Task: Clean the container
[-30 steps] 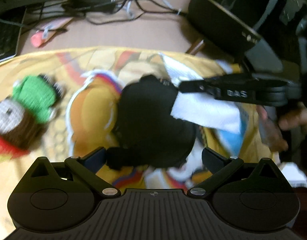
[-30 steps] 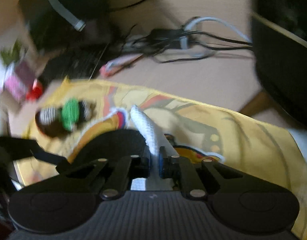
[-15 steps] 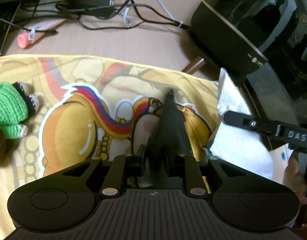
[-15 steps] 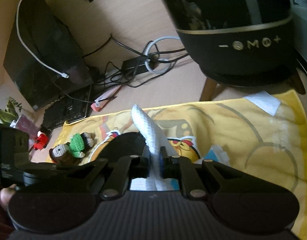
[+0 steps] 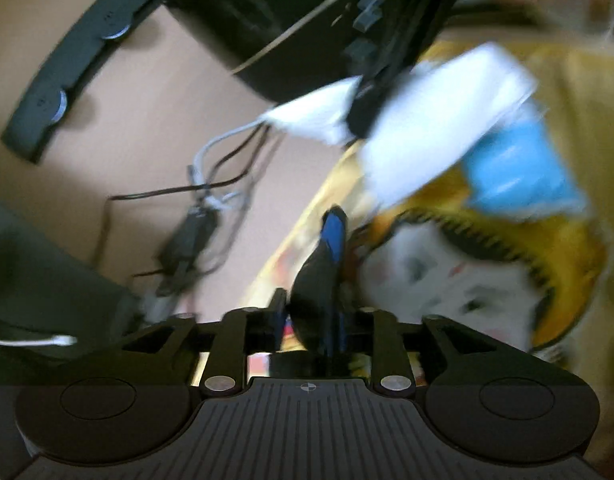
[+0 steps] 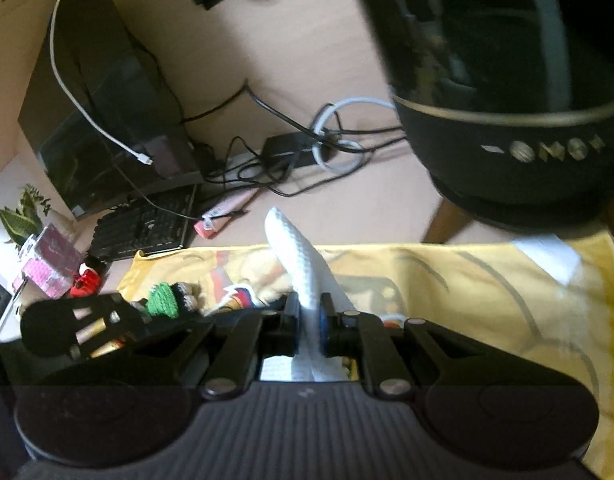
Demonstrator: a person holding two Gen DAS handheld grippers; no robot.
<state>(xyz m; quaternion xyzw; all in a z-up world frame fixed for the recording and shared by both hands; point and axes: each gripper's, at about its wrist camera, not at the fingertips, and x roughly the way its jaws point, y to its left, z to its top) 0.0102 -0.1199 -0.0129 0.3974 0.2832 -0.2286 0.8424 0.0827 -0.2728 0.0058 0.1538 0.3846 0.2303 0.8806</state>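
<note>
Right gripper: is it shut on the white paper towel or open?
Shut. The right gripper pinches the white paper towel between both fingers, and the towel sticks up above them over the yellow cloth.

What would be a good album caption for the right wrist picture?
Right gripper pinching a folded white paper towel above a yellow cartoon-print cloth on a cable-strewn desk.

Black container (image 5: 315, 284), blue patch near its tip, edge-on and clamped in left gripper (image 5: 309, 316) above yellow mat's (image 5: 567, 248) edge. White textured cloth (image 6: 303, 268) pinched upright in right gripper (image 6: 309, 324).
</note>
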